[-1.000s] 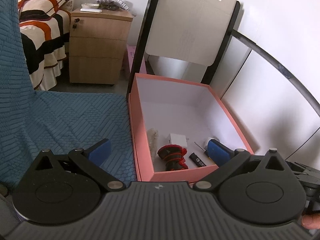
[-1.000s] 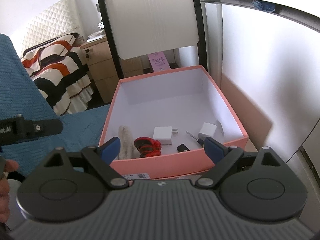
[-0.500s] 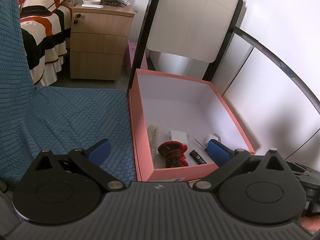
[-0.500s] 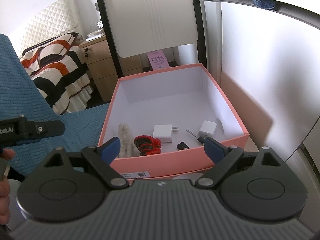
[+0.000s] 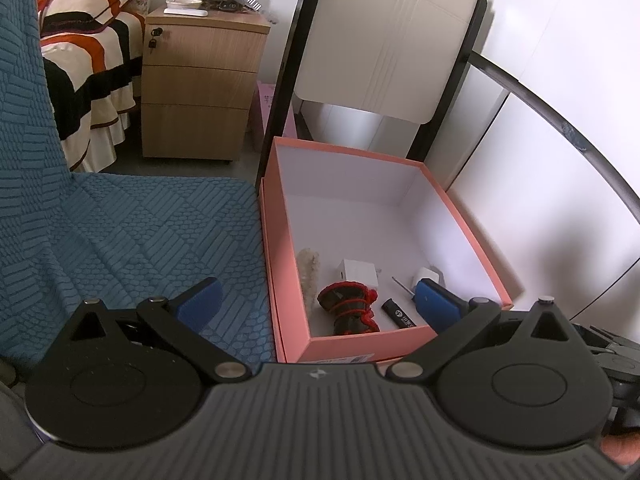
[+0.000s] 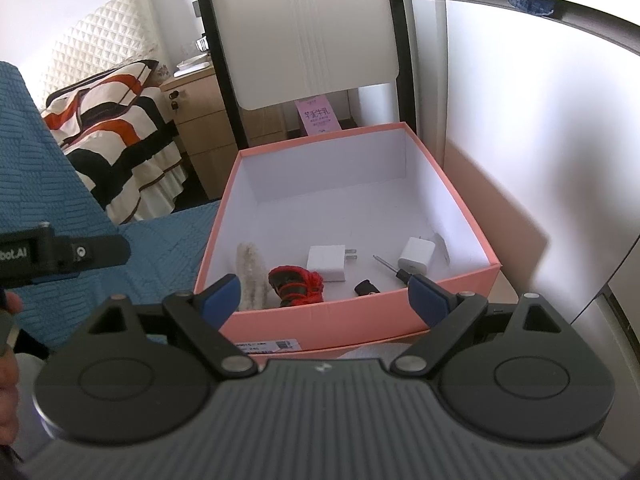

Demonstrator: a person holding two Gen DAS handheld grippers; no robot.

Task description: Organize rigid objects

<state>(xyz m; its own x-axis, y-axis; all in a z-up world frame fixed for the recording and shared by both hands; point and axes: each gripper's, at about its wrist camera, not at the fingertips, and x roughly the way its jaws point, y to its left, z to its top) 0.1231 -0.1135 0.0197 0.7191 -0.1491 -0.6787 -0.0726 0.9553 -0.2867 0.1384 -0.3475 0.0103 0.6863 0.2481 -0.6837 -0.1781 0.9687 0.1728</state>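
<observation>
A pink box (image 5: 460, 220) (image 6: 360, 316) with a white inside stands open in front of both grippers. On its floor lie a red and black wound object (image 5: 350, 307) (image 6: 297, 283), two white chargers (image 6: 328, 263) (image 6: 416, 260), a small black stick (image 5: 399, 313) (image 6: 366, 287), a thin screwdriver (image 6: 386, 265) and a pale fuzzy piece (image 5: 309, 268) (image 6: 250, 270). My left gripper (image 5: 316, 305) is open and holds nothing, hanging near the box's front left corner. My right gripper (image 6: 325, 295) is open and holds nothing, in front of the box's near wall.
A blue patterned cover (image 5: 140, 232) lies left of the box. A white chair back (image 5: 384, 40) with black posts rises behind it. A wooden drawer unit (image 5: 196, 92) and a striped bed (image 5: 80, 60) stand further back. A white wall panel (image 6: 540, 140) runs along the right.
The left wrist view has shifted a little, so the box sits lower and further off in it. The right view is nearly the same. Both grippers stay open.
</observation>
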